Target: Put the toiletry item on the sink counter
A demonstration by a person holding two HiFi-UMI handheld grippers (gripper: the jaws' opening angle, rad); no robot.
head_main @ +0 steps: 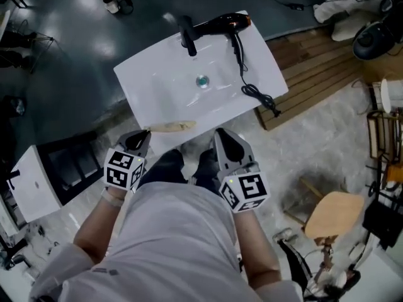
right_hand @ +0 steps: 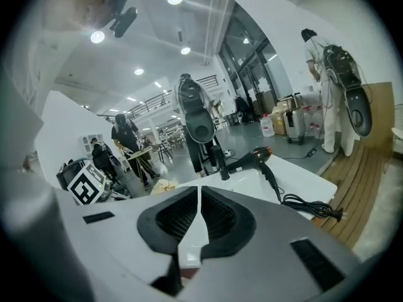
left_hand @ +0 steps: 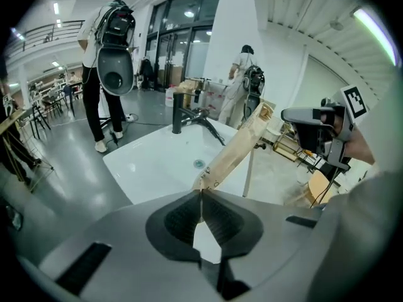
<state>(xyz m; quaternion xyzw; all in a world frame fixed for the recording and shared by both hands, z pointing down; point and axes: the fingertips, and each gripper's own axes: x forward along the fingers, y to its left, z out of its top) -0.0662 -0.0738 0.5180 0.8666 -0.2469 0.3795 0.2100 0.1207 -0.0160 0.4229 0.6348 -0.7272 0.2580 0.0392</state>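
A long tan paper packet [head_main: 171,126] is the toiletry item; it sticks out over the near edge of the white sink counter [head_main: 151,74]. My left gripper [head_main: 144,133] is shut on the packet's near end. In the left gripper view the packet [left_hand: 236,151] rises up and to the right from my left gripper [left_hand: 201,191], above the basin [left_hand: 164,162]. My right gripper [head_main: 221,134] hangs just short of the counter's near edge, shut with nothing in it; in its own view my right gripper [right_hand: 199,190] shows its jaws closed together.
On the counter stand a black faucet [head_main: 186,35] and a black hair dryer [head_main: 227,25] whose cord [head_main: 258,96] trails off the right edge. A wooden pallet [head_main: 315,68] lies to the right, a white cabinet [head_main: 38,181] to the left, and a round stool [head_main: 334,216] at the lower right. People stand beyond the sink.
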